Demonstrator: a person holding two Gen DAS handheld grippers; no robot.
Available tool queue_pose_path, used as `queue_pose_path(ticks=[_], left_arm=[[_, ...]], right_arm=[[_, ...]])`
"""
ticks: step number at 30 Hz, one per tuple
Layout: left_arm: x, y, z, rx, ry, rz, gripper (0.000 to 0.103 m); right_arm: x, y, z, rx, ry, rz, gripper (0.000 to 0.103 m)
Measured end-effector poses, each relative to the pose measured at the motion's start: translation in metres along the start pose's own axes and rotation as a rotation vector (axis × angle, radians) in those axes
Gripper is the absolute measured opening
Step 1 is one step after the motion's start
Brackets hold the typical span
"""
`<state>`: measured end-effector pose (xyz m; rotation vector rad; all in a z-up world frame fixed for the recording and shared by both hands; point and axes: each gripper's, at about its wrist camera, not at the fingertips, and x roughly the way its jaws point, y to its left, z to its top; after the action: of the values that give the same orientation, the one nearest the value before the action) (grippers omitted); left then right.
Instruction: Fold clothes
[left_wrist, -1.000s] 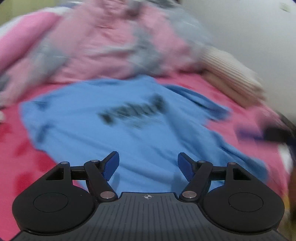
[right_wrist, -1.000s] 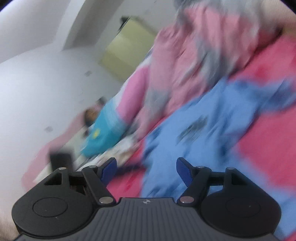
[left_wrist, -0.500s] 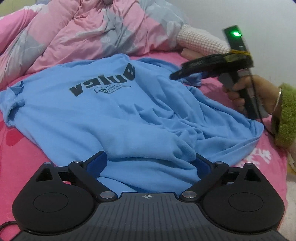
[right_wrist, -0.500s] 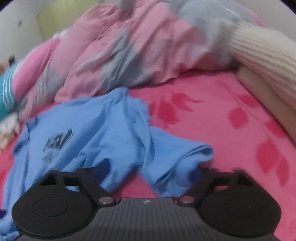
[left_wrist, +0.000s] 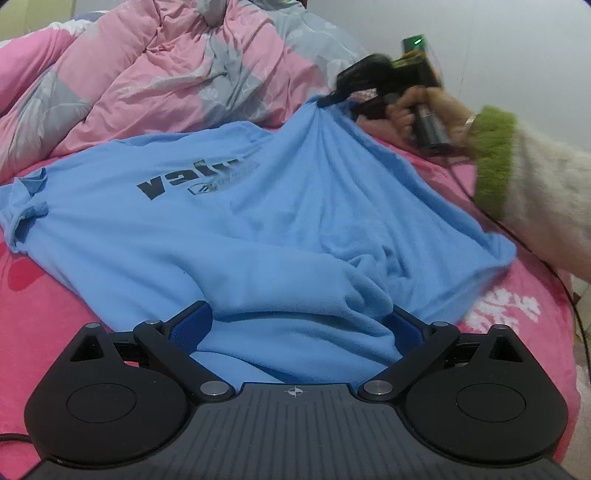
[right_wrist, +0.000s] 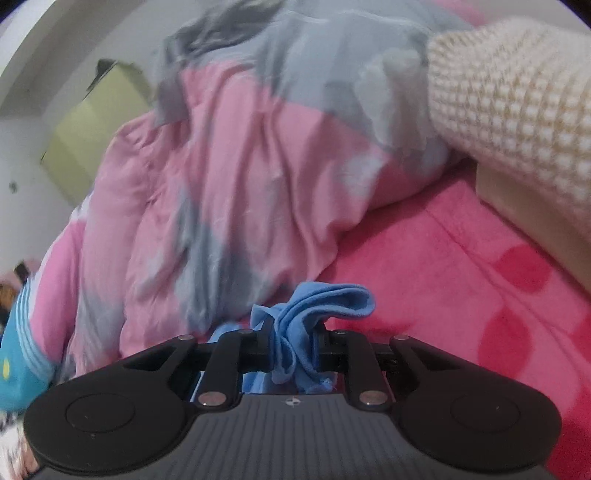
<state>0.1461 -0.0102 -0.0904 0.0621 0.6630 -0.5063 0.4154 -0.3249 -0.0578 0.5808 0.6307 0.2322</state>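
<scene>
Since half a second ago your right gripper is lifting the blue shirt off the pink bedsheet. Left gripper — jaws spread, straddling the hem; right — jaws pinching a bunched corner.

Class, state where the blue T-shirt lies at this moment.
In the left wrist view the blue T-shirt lies on the pink bedsheet before the quilt, one bunched part clamped in the right gripper.
</scene>
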Motion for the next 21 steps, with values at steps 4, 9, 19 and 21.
queue_pose_path(ticks=[4,9,19,21], left_arm=[[0.000,0.001,-0.001,-0.001,-0.002,-0.002,0.100],[-0.001,0.005,-0.002,-0.016,-0.006,-0.015,0.100],[-0.014,0.008,0.006,-0.060,0.005,0.007,0.101],[-0.027,0.010,0.008,-0.080,-0.006,0.009,0.101]], right_arm=[[0.043,-0.025,-0.008,0.041,0.055,-0.064,0.021],[0.005,-0.047,-0.008,0.151,0.079,-0.008,0.039],[-0.254,-0.062,-0.012,0.221,0.018,0.131,0.048],[-0.327,-0.059,-0.013,0.192,-0.046,0.092,0.048]])
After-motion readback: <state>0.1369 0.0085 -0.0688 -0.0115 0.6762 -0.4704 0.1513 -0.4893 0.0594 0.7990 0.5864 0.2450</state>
